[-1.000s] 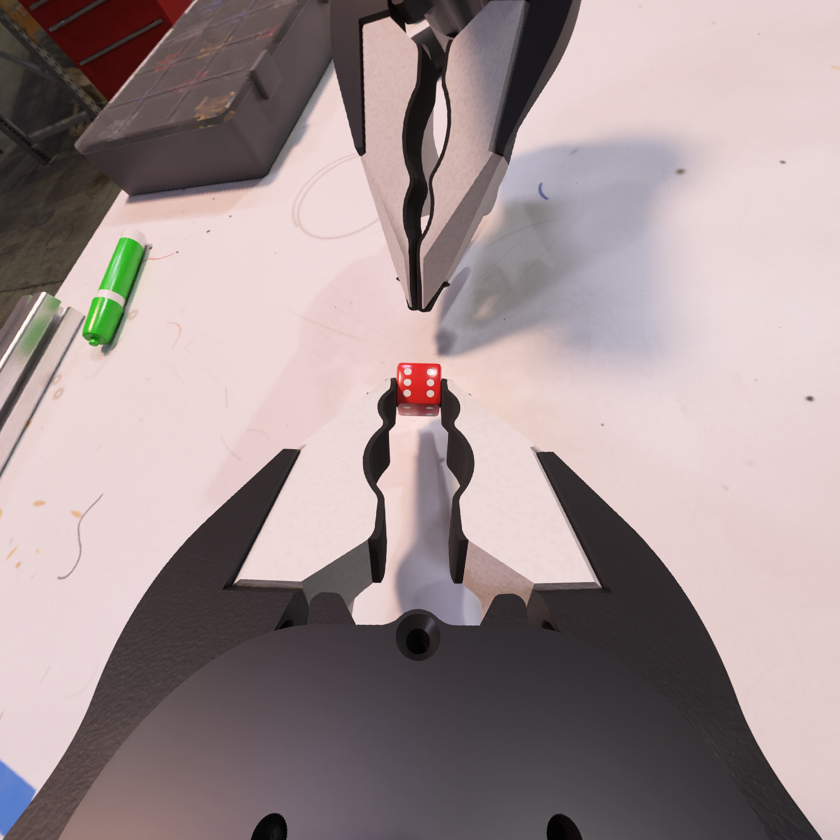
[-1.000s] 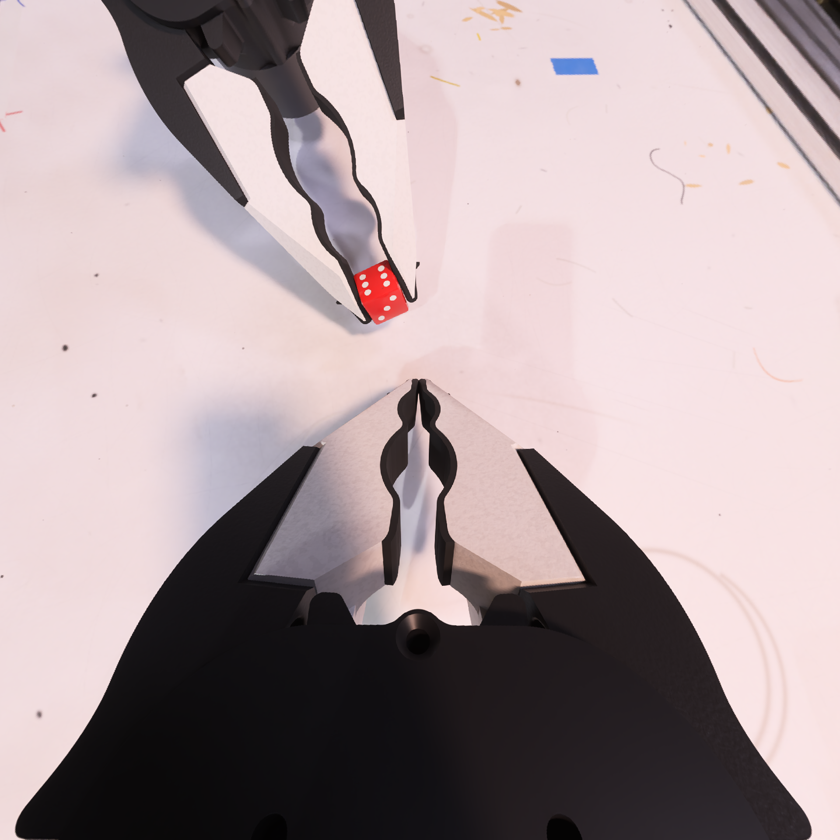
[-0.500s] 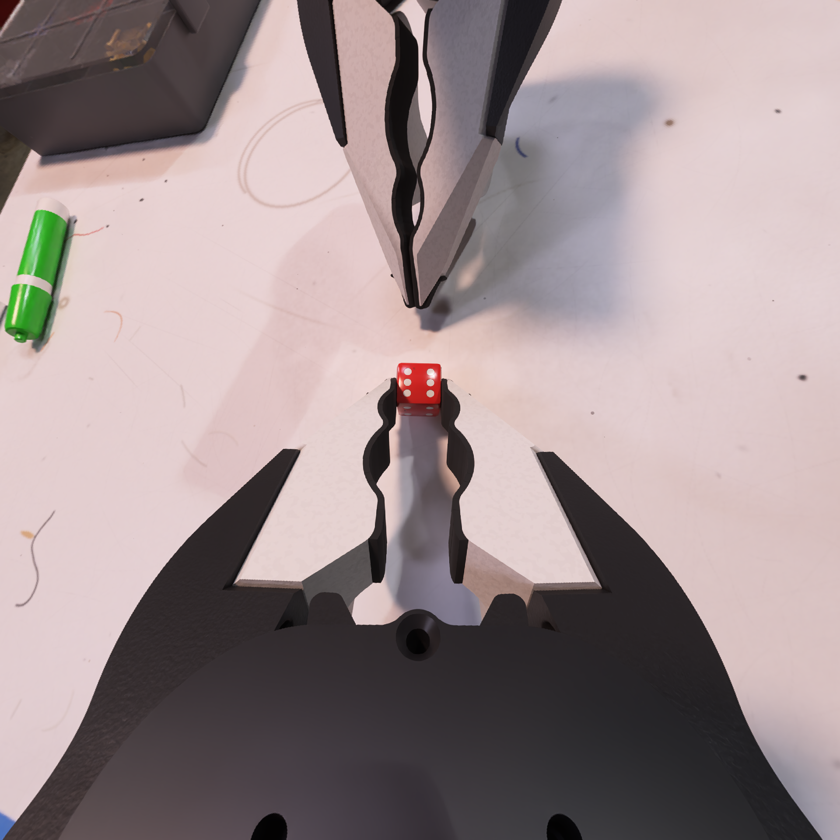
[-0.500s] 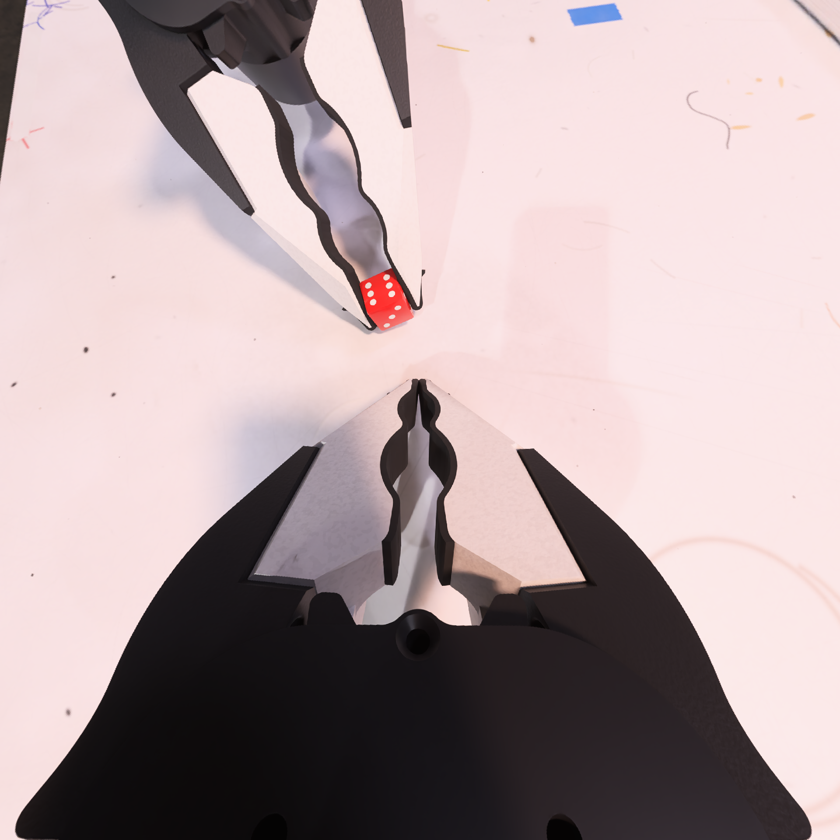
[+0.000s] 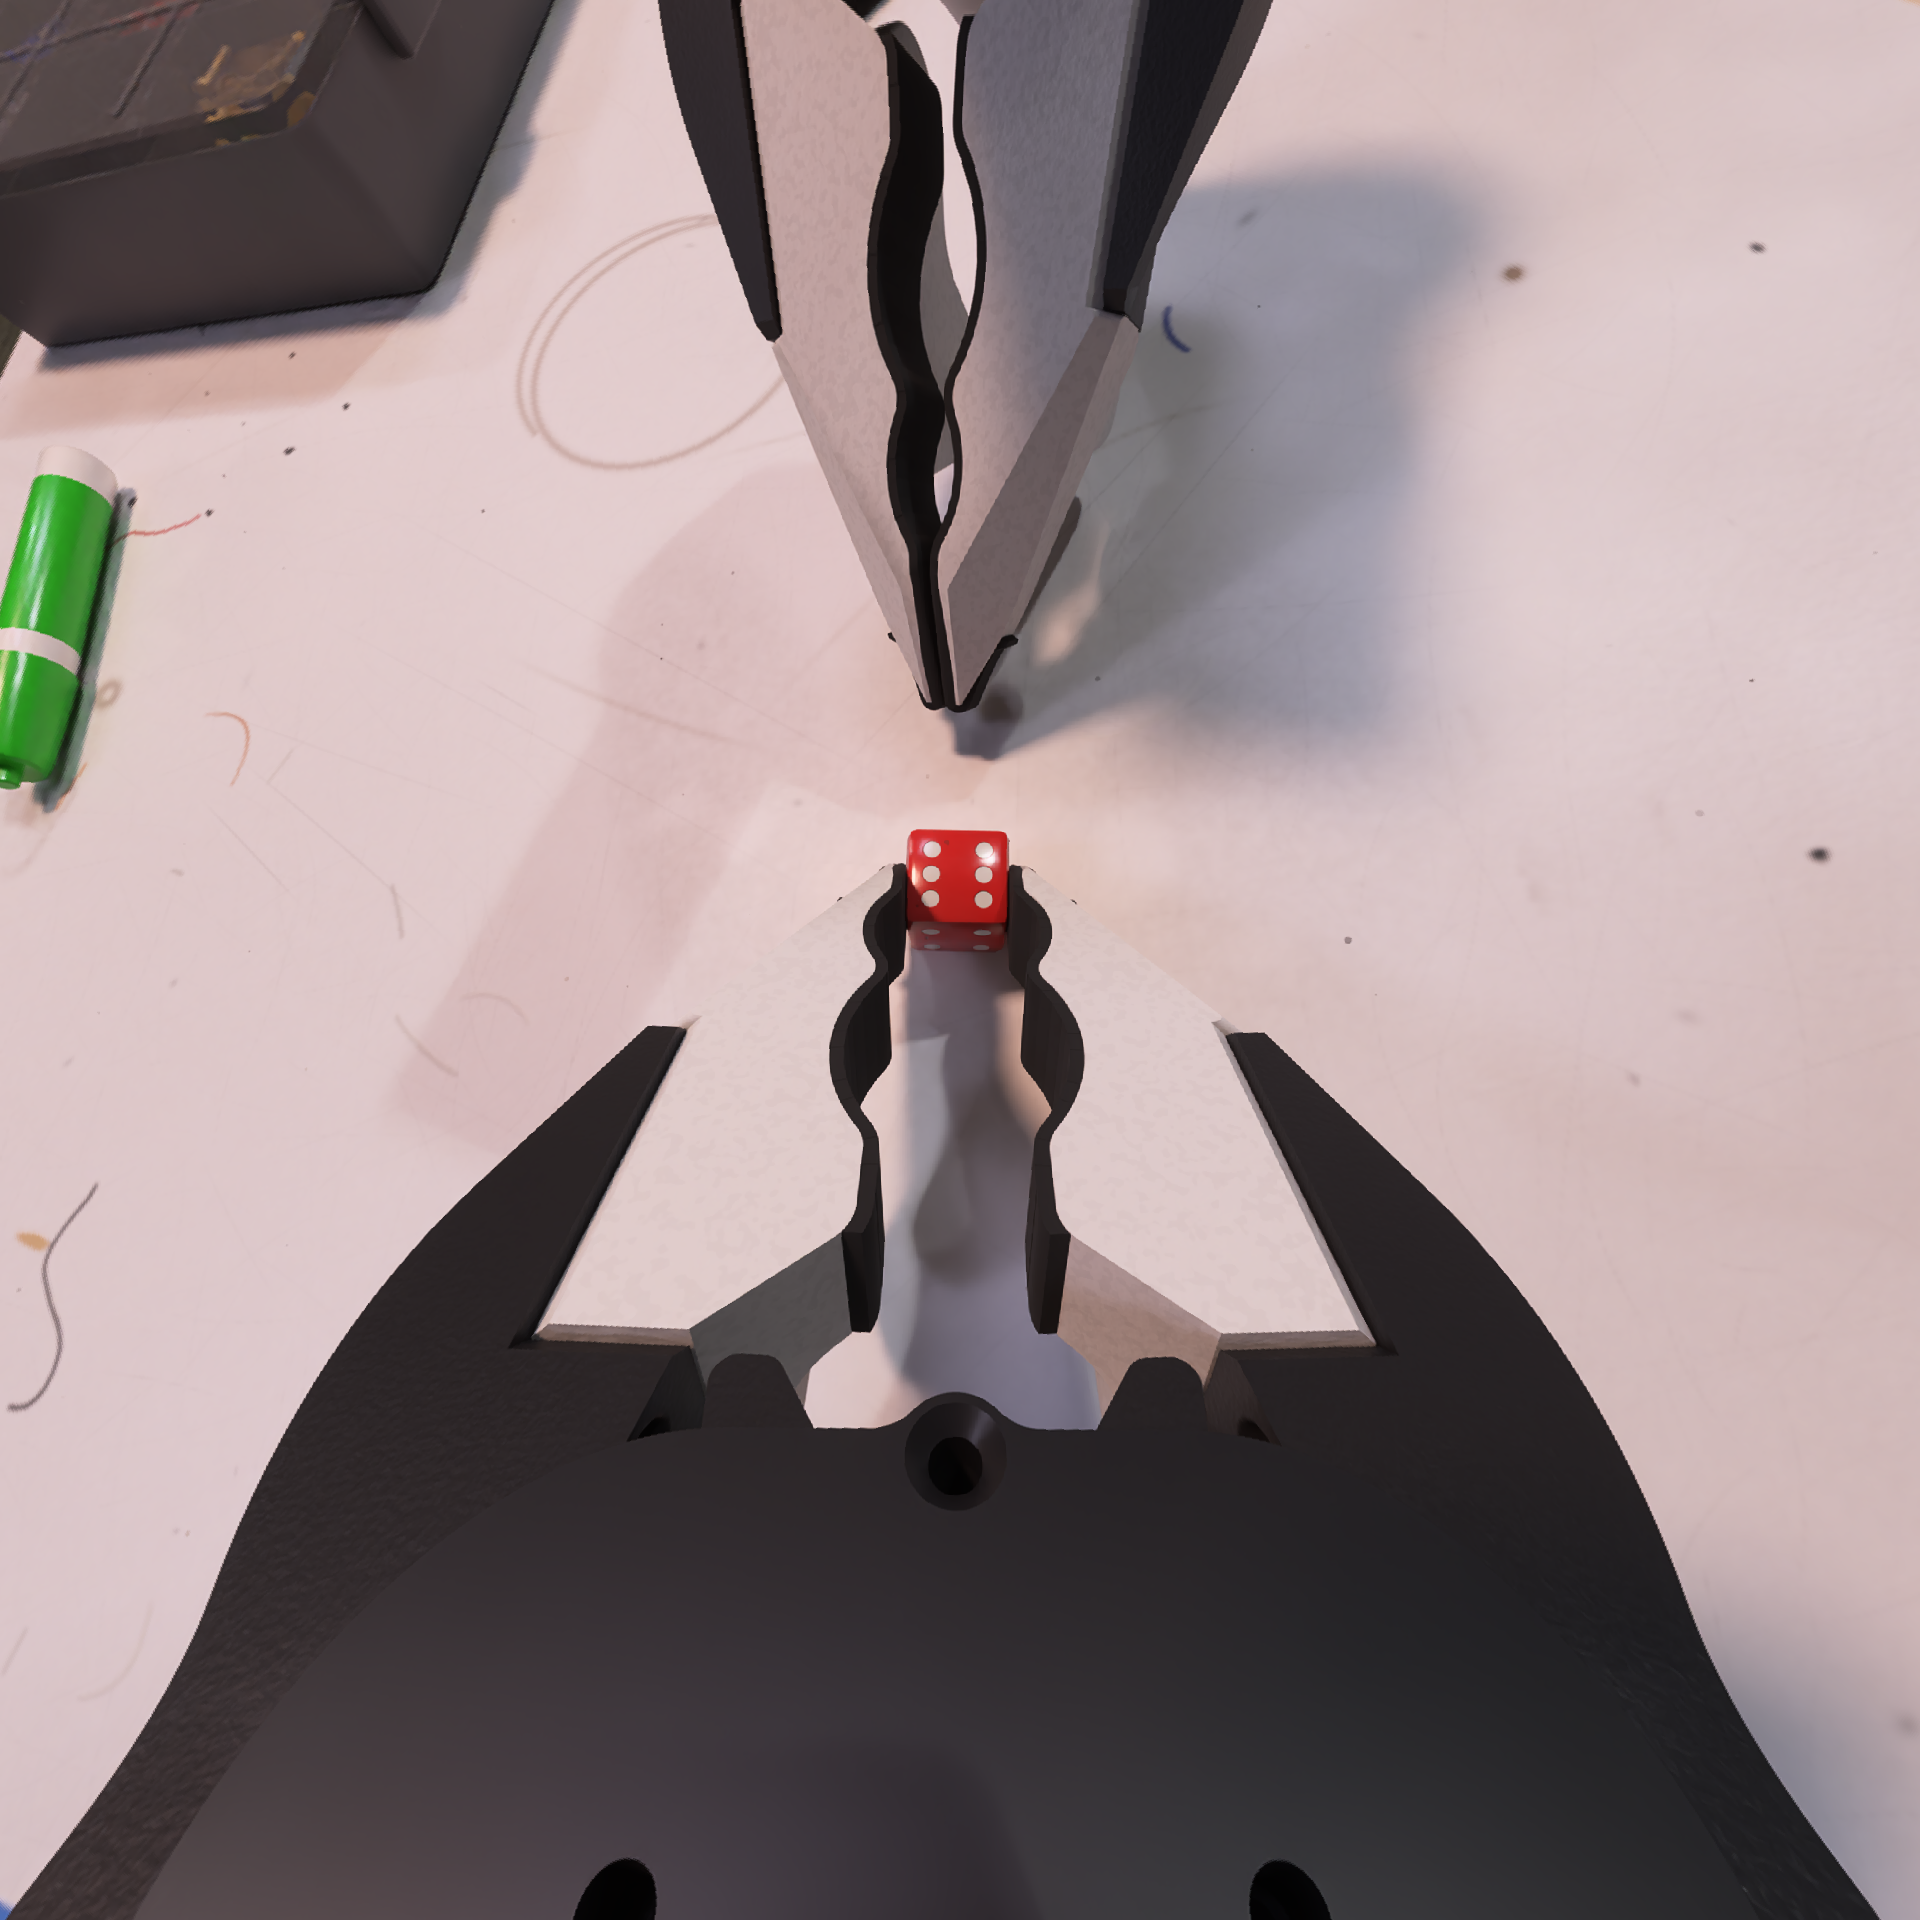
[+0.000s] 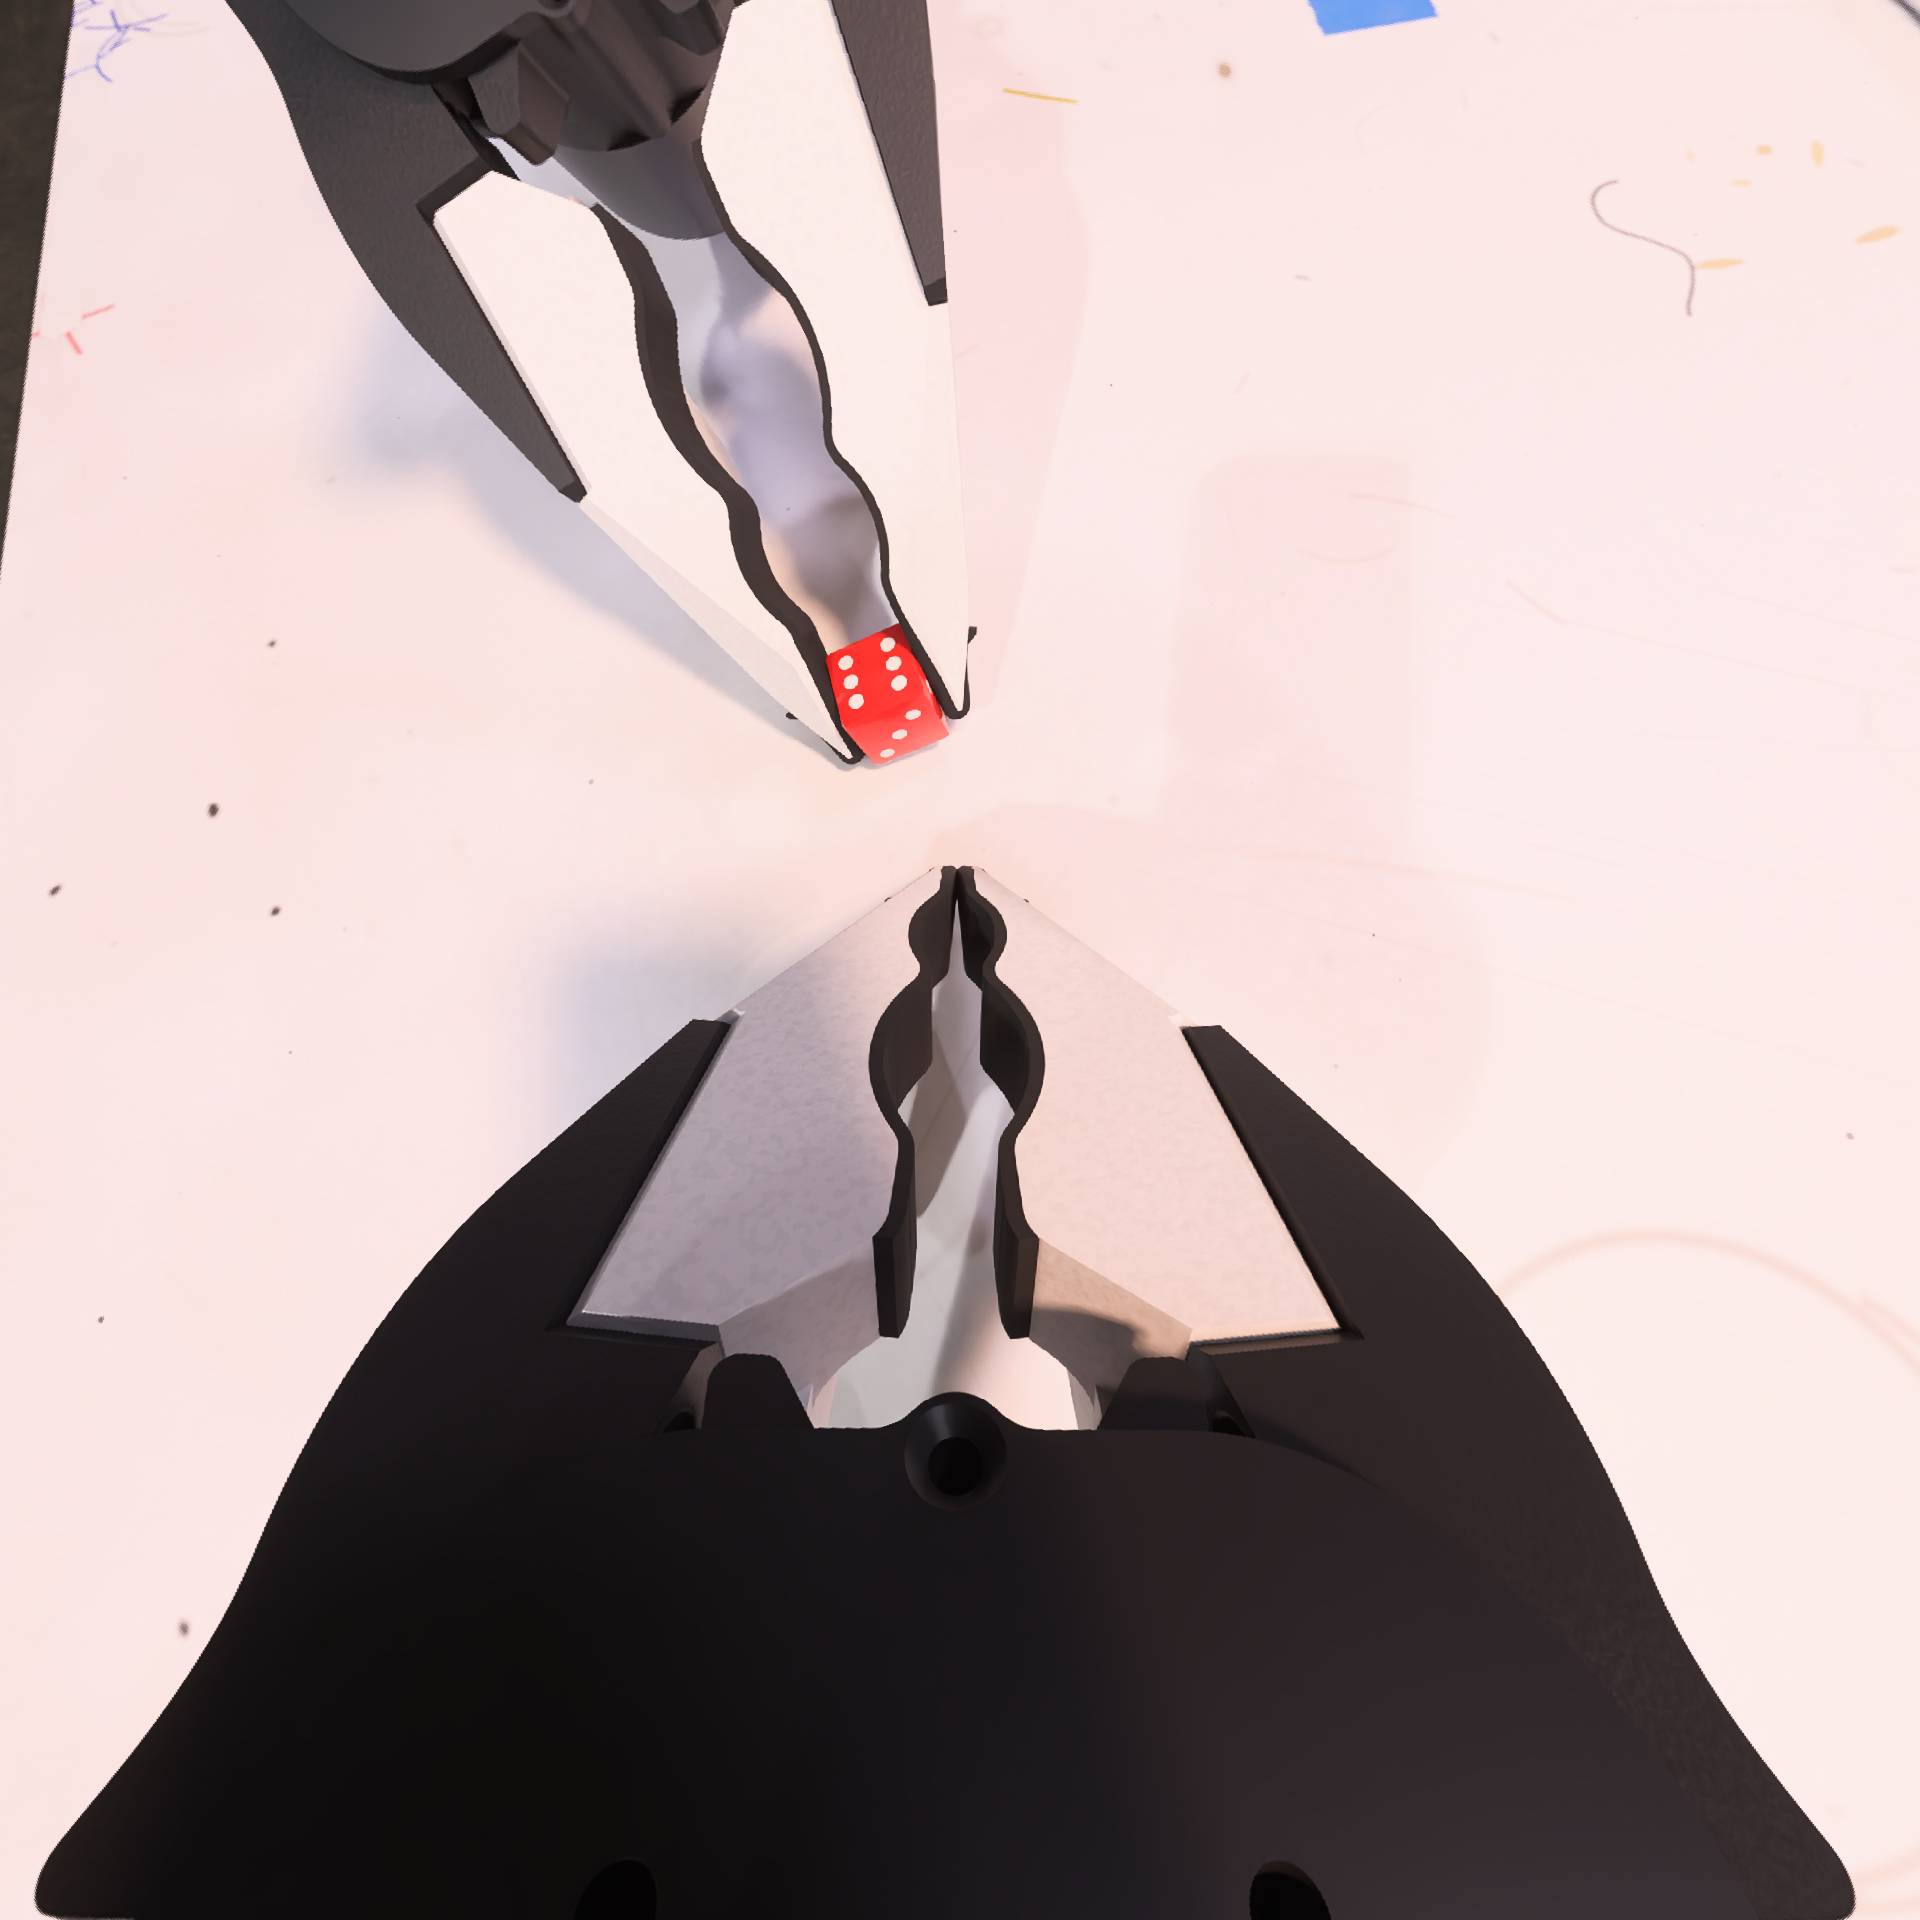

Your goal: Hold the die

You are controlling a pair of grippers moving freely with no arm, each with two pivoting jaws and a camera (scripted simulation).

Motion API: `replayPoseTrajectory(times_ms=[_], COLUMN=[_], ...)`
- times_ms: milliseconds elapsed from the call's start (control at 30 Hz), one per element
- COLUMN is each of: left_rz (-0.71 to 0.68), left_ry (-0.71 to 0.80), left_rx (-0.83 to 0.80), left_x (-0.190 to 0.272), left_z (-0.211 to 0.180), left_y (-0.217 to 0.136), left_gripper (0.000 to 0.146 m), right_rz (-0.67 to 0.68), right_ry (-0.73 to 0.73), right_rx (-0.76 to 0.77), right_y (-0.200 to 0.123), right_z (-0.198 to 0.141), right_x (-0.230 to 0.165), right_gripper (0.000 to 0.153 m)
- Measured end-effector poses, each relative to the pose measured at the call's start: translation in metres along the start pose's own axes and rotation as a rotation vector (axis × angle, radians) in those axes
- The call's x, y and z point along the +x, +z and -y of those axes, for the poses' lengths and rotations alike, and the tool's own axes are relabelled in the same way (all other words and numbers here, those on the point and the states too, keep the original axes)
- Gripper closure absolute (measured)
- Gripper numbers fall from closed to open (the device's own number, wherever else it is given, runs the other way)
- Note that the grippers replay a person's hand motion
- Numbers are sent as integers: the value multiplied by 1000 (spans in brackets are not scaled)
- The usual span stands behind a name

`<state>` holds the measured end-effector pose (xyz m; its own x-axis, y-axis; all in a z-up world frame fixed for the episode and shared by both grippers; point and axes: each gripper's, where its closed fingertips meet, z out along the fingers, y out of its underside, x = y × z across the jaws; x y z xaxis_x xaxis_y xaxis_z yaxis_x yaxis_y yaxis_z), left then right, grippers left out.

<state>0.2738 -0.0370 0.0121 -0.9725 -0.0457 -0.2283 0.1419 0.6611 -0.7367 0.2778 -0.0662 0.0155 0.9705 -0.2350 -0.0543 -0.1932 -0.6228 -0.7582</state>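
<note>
A small red die (image 5: 957, 875) with white pips sits between the tips of my left gripper (image 5: 957, 883), which is shut on it just above the white table. In the right wrist view the die (image 6: 886, 694) shows clamped at the tips of the left gripper (image 6: 902, 717), up and left of centre. My right gripper (image 6: 956, 875) is shut and empty, its tips close in front of the die. It also shows in the left wrist view (image 5: 954, 694), pointing toward the die from the far side.
A green marker (image 5: 47, 613) lies at the left edge. A dark grey case (image 5: 239, 156) stands at the far left corner. A strip of blue tape (image 6: 1371, 12) lies at the far side in the right wrist view. The white table (image 5: 1558, 727) is scuffed and speckled.
The left wrist view has shifted, so the marker and case slid toward the left edge. The left gripper still grips the die. The right gripper stays shut opposite it.
</note>
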Motion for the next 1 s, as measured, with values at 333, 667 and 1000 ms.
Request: replayPoseTrajectory(times_ms=[333,667,1000], left_rz=[27,7,-38], left_ry=[24,-9,-88], left_rx=[5,-2,-16], left_x=[-1,0,2], left_z=[1,0,-1], left_y=[-1,0,0], left_gripper=[128,128,128], right_rz=[19,0,50], right_ry=[23,-28,86], right_rx=[-15,-82,-115], right_y=[2,-3,-2], right_z=[0,-9,-8], right_x=[0,3,1], right_gripper=[141,151,153])
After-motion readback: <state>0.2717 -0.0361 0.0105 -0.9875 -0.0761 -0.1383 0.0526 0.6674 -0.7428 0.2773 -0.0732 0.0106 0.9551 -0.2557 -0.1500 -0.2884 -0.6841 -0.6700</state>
